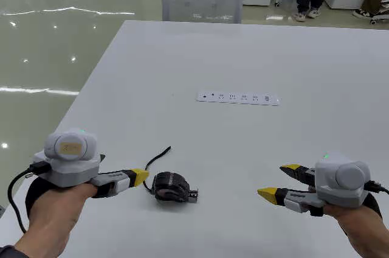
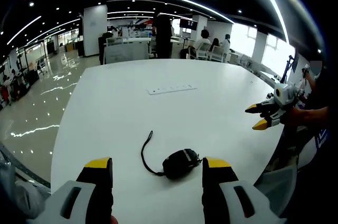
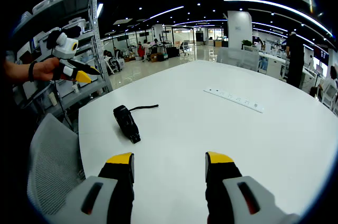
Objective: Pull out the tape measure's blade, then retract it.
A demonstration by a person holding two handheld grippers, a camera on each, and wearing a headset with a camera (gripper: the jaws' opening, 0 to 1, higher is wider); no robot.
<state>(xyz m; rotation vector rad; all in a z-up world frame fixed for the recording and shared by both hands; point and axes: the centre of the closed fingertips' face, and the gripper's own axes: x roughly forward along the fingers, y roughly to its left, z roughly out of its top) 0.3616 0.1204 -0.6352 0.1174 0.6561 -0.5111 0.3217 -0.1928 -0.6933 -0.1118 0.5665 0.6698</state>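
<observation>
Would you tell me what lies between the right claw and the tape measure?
Bare table separates right claw from tape measure, per the head view.

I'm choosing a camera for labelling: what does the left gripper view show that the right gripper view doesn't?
Left gripper view: the right gripper, open, at the right. Right gripper view: the left gripper before a metal shelf rack. Both: the black tape measure with its strap on the white table, and the power strip beyond it.
</observation>
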